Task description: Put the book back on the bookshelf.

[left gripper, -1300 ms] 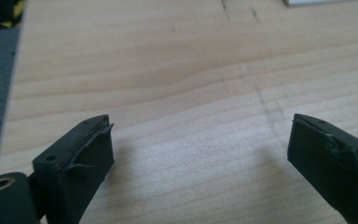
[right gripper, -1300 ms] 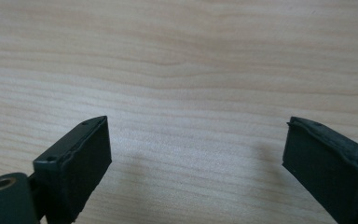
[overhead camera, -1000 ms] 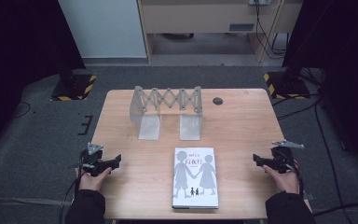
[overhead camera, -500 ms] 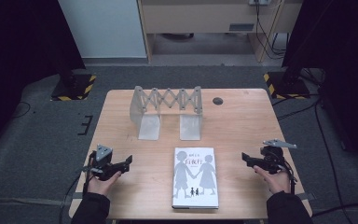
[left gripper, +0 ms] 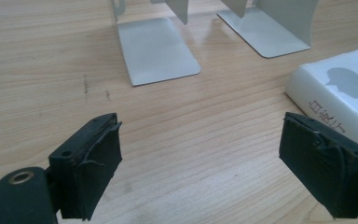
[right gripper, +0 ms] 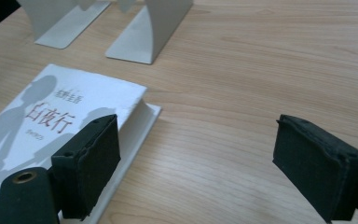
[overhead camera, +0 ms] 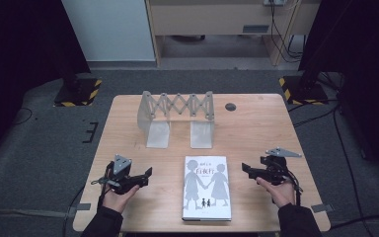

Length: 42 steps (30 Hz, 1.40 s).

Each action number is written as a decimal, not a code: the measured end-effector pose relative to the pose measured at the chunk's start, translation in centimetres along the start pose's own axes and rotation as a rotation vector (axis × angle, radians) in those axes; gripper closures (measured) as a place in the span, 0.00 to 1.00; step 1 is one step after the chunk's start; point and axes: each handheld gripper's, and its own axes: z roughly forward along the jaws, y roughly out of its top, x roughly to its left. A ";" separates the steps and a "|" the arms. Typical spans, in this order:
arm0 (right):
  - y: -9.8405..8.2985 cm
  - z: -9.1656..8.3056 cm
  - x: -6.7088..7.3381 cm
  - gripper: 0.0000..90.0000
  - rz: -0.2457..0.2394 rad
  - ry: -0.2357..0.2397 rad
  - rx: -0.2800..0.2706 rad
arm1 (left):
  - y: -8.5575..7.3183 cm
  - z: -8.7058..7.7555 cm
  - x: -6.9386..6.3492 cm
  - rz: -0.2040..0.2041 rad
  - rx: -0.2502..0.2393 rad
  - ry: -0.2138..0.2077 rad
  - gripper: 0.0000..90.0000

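— Where do we have the book [overhead camera: 206,187] right now?

— It lies flat on the wooden table [overhead camera: 256,128], cover up, at the near edge and about midway between our two hands. The white cover shows two grey figures holding hands and red lettering. Beyond it, toward the far side, stands the metal expanding bookend rack [overhead camera: 176,118], well apart from the book.

— And our left gripper [overhead camera: 140,177]?

— We hold it to the left of the book, near it but not touching, jaws pointing right toward the book's spine side. In the left gripper view the jaws stand wide apart with bare table between them; the book's white corner [left gripper: 340,98] sits just beyond the right-hand jaw. It has hold of nothing.

— The right gripper [overhead camera: 249,170]?

— It is on the right of the book, jaws aimed left at it and spread wide, nothing clamped. In the right gripper view the book's edge [right gripper: 74,112] lies behind the left-hand jaw; we cannot tell whether that jaw touches it.
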 end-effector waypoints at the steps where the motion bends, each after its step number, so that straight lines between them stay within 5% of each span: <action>1: 0.0 0.1 0.2 0.16 -0.003 0.007 -0.002 | 0.0 0.1 -0.2 -0.001 -0.002 -0.009 0.14; 11: -0.6 1.4 2.7 0.18 -0.045 0.062 0.025 | 0.1 1.3 -2.7 0.033 0.007 -0.063 0.18; 30: -2.0 3.4 4.6 0.20 -0.093 0.128 0.084 | -0.3 3.4 -6.5 0.099 0.054 -0.172 0.24; 42: -2.3 4.0 5.5 0.20 -0.107 0.164 0.113 | -0.6 4.7 -8.3 0.082 0.068 -0.253 0.20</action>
